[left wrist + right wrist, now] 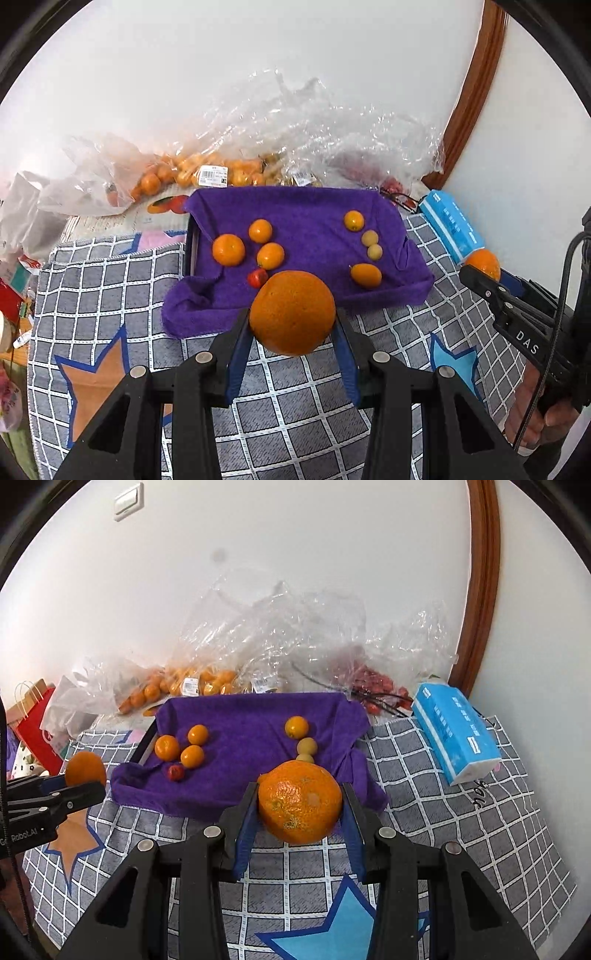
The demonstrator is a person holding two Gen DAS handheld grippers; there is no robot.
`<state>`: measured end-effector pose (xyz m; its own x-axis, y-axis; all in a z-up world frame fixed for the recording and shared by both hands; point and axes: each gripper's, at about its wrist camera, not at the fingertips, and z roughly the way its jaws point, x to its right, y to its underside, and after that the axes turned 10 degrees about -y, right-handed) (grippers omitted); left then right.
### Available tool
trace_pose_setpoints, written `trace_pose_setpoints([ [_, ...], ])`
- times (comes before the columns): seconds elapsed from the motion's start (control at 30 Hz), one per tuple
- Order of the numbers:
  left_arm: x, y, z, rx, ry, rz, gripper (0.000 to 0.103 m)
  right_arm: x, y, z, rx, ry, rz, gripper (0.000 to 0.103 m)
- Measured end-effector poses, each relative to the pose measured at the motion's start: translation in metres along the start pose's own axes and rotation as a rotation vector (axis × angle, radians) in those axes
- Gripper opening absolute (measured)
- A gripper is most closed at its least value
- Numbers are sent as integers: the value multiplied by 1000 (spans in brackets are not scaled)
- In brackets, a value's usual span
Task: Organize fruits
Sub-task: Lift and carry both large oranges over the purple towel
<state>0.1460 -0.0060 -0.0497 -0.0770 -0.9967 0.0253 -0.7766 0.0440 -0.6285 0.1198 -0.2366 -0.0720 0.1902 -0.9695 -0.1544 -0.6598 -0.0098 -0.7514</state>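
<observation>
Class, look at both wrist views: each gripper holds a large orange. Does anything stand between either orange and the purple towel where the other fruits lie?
Nothing visible does. The left gripper holds its orange at the purple towel's near edge; the right gripper holds its orange likewise. Small fruits lie further in.

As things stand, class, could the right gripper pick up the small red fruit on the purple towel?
Probably not yet: the right gripper is already shut on an orange, so its fingers are full. The red fruit lies uncovered on the towel; the path looks free once the orange is set down.

Lg orange point(292, 312) in L tool point(292, 325), above purple towel point(306, 221)
</observation>
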Motion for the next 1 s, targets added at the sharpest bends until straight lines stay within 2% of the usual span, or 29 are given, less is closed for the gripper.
trace_pose_setpoints([
  [0.2, -3, -1, -2, 5, 1, -5, 40, -6, -15, -5, -3, 30, -98, 42],
  [1.0, -15, -32, -39, 99, -59, -30, 40, -30, -58, -21, 42, -42, -119, 42],
])
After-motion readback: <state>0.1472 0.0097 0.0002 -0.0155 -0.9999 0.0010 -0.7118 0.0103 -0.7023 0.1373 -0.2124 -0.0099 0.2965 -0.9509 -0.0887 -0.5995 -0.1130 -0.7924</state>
